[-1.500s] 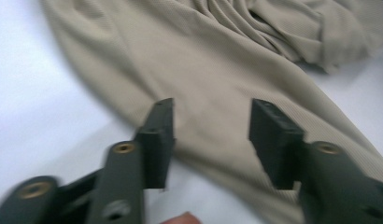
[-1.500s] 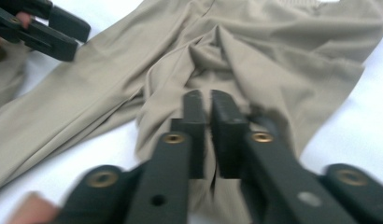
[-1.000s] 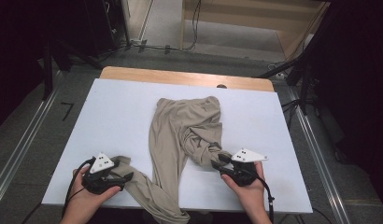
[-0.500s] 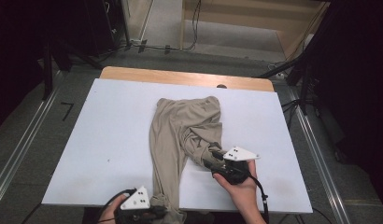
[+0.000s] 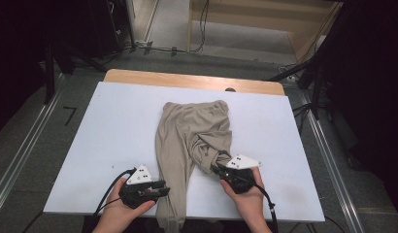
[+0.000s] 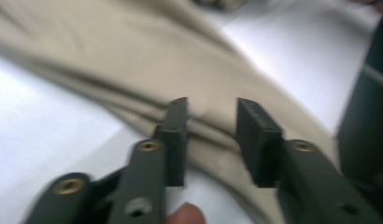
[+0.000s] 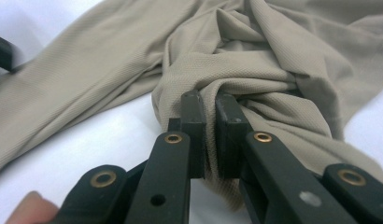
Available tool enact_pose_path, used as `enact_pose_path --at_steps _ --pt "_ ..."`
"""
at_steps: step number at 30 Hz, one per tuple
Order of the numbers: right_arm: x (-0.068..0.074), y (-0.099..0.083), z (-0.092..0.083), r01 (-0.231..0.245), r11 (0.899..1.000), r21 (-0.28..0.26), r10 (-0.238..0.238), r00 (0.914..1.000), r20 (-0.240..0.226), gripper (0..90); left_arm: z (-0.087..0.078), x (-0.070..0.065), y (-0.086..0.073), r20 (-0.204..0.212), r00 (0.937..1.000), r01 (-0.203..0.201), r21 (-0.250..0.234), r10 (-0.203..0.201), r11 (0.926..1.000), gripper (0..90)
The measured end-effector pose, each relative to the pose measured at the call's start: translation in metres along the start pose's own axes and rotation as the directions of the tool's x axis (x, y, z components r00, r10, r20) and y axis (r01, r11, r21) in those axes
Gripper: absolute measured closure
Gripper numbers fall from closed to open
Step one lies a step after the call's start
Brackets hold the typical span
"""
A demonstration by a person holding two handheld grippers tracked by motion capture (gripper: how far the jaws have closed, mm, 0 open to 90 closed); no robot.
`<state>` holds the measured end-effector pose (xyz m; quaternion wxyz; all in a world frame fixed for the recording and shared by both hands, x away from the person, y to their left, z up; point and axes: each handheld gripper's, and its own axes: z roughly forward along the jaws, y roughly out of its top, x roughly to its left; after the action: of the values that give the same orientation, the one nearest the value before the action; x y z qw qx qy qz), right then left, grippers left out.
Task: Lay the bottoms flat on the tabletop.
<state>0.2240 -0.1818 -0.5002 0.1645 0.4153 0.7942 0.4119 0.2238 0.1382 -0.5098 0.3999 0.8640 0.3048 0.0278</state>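
Note:
Beige trousers (image 5: 187, 136) lie on the white table (image 5: 114, 131), waistband at the far side. One leg runs straight toward the front edge; the other is bunched up. My right gripper (image 5: 217, 169) is shut on the bunched leg's fabric (image 7: 236, 93), a fold pinched between its jaws (image 7: 210, 135). My left gripper (image 5: 164, 187) sits at the front beside the straight leg (image 6: 133, 60), open, its jaws either side of the cloth's edge (image 6: 210, 126).
A wooden strip (image 5: 187, 80) edges the table's far side. Metal rails (image 5: 22, 150) run along the floor on both sides, with cables and dark stands behind. White table surface lies bare to the left (image 5: 100, 145) and right (image 5: 279, 141) of the trousers.
My left gripper dropped off the front edge, then came back up to the straight leg's left edge, and it no longer holds the cloth. The right gripper stayed shut on the bunched leg.

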Motion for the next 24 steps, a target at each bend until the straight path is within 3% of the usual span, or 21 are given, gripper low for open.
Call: enact_pose_path --at_steps 3,5,9,11,13,16,18,19,21,23,24 --pt "0.008 -0.009 -0.016 0.019 0.999 -0.028 -0.019 0.9998 0.002 81.2 0.000 0.001 -0.001 -0.031 0.9995 -0.004 -0.001 0.004 1.0000 80.9" --pt "0.010 -0.016 -0.024 0.017 1.000 -0.026 -0.018 0.9995 -0.026 80.0 0.000 0.001 -0.001 -0.029 0.9996 -0.002 0.005 0.002 1.0000 86.0" --pt "0.008 -0.025 -0.032 0.034 0.999 0.033 -0.031 0.9958 -0.087 63.1 0.000 0.001 0.000 -0.029 0.9996 -0.005 0.009 0.005 0.9999 87.5" --pt "-0.002 -0.021 -0.039 0.005 1.000 -0.019 -0.006 0.9980 -0.063 54.5 0.000 0.002 0.000 -0.018 0.9998 0.002 0.008 -0.001 1.0000 87.6" --pt "-0.009 -0.017 -0.040 -0.018 0.999 -0.036 0.016 0.9984 -0.053 54.5 0.000 0.003 0.000 -0.015 0.9999 0.006 0.008 -0.005 1.0000 87.5" --pt "-0.032 -0.002 -0.029 -0.057 0.998 -0.031 0.057 0.9984 0.002 51.7 0.000 0.004 -0.001 -0.008 0.9999 0.015 0.002 -0.015 0.9999 87.5" --pt "-0.046 0.010 -0.013 -0.094 0.995 -0.011 0.094 0.9954 0.017 44.7 0.000 0.004 -0.002 -0.008 0.9999 0.011 0.000 -0.011 0.9999 87.6" --pt "-0.053 0.020 0.004 -0.113 0.993 0.020 0.113 0.9936 0.001 38.6 0.000 0.004 -0.002 -0.013 0.9999 0.010 -0.003 -0.010 0.9999 87.6" --pt "-0.054 0.024 0.012 -0.111 0.993 0.051 0.111 0.9939 0.000 39.6 0.000 0.002 -0.003 -0.017 0.9998 0.012 -0.012 -0.012 0.9999 87.7" --pt "-0.052 0.025 0.025 -0.088 0.991 0.106 0.085 0.9960 0.027 57.0 0.000 0.003 -0.003 -0.017 0.9998 0.013 -0.014 -0.013 0.9998 87.8" --pt "-0.050 0.024 0.028 -0.082 0.991 0.106 0.080 0.9964 0.029 66.4 0.000 0.003 -0.003 -0.014 0.9998 0.015 -0.011 -0.015 0.9998 87.8"
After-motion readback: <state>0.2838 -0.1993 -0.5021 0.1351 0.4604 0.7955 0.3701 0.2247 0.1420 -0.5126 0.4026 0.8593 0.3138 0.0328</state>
